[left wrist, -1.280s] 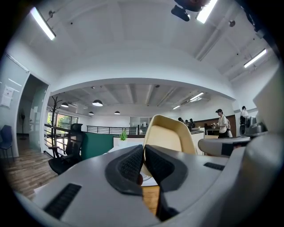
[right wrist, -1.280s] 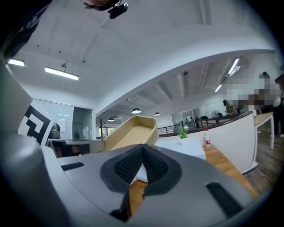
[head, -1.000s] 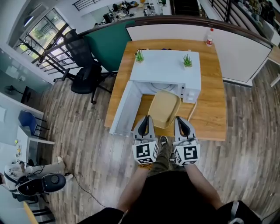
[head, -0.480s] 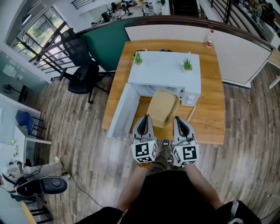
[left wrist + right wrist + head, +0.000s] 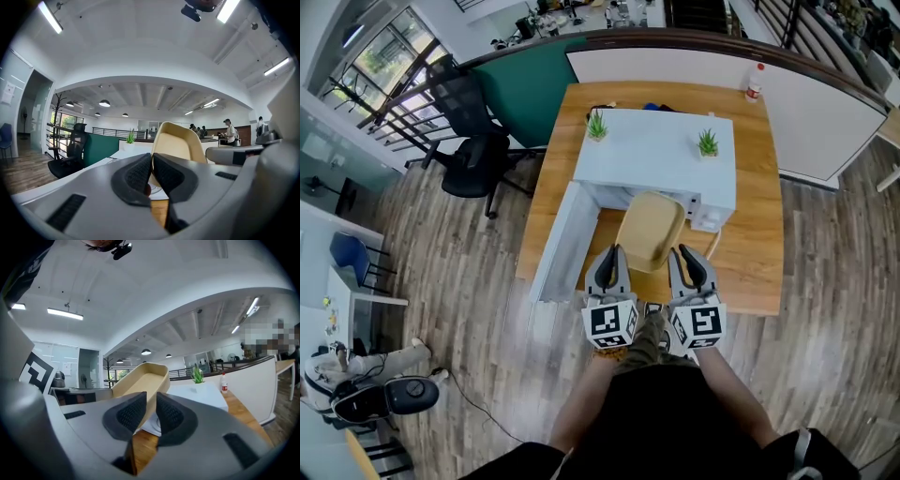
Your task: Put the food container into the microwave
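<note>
Tan food container (image 5: 651, 230) sits just ahead of both claws: left claw (image 5: 613, 255) and right claw (image 5: 684, 255) each pinch its near rim. Best to advance both evenly, level, into the open microwave (image 5: 656, 150) beyond, clearing the worktop (image 5: 757, 244).

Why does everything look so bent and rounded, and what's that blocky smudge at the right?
Head view: a wide lens bows the table edges. Left and right gripper views: fisheye circles with black corners, straight lines curved. Right gripper view: the blocky patch was added afterwards to hide faces.
</note>
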A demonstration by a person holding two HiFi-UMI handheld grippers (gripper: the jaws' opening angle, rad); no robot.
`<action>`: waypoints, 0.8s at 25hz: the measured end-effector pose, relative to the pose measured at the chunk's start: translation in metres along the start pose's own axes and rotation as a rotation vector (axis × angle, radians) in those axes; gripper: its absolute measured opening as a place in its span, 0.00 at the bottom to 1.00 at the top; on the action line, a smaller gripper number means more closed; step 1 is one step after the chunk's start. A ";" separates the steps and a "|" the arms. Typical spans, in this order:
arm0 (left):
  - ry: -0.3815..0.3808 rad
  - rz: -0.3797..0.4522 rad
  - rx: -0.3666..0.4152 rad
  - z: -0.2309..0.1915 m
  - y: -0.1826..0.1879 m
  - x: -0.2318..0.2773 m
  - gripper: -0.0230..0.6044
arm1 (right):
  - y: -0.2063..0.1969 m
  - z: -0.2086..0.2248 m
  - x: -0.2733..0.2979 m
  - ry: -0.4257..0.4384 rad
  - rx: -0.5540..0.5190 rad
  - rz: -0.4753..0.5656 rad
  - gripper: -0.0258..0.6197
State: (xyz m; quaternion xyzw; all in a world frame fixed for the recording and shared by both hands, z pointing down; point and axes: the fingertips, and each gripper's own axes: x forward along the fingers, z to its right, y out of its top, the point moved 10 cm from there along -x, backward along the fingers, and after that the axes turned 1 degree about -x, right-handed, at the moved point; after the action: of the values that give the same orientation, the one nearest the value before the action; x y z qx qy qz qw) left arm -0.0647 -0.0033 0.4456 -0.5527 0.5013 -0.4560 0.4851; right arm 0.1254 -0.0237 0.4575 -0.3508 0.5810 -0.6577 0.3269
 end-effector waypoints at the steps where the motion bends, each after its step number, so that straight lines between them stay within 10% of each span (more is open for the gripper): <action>1: 0.003 -0.002 0.000 -0.001 0.000 0.000 0.09 | 0.000 0.000 0.003 0.004 0.009 -0.007 0.14; 20: 0.060 -0.022 0.030 -0.029 -0.011 0.006 0.09 | -0.016 -0.014 0.045 0.091 0.068 -0.076 0.15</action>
State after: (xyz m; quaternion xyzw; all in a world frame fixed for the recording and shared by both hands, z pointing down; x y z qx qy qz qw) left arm -0.0918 -0.0111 0.4602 -0.5371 0.5025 -0.4851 0.4729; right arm 0.0894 -0.0521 0.4760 -0.3312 0.5589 -0.7040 0.2868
